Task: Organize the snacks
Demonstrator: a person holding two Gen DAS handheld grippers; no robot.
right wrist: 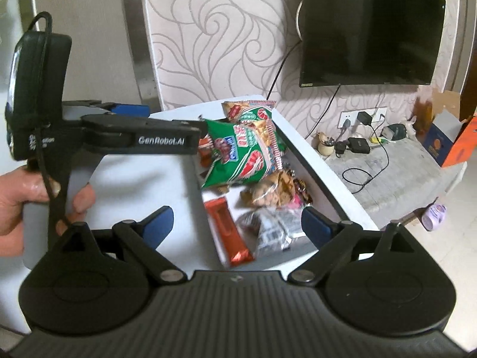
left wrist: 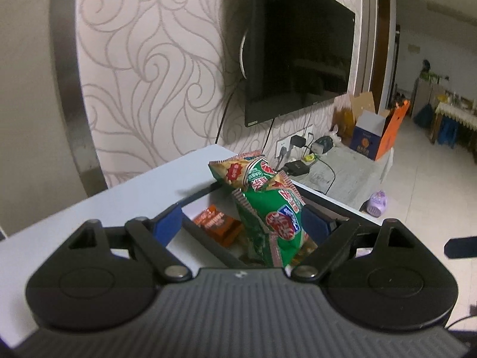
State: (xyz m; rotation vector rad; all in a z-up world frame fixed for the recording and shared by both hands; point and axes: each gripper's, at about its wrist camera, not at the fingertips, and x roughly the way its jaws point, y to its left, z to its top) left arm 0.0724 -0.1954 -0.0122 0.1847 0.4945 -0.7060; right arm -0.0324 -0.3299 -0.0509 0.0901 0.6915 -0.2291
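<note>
Both of my grippers, left and right, are gaping wide, holding nothing. Green snack bags are sitting in the tray at twelve o'clock. Only my right view is showing the orange bar and my hand at nine o'clock.

Counting what sits in the white tray: two green snack bags piled at its far end, one orange wrapped bar at the near end, one silver-and-black packet right beside that bar, and one brownish nut bag in the middle. There's another small orange-red packet tucked under the green bags. More wrappers are buried there, can't count those.
</note>
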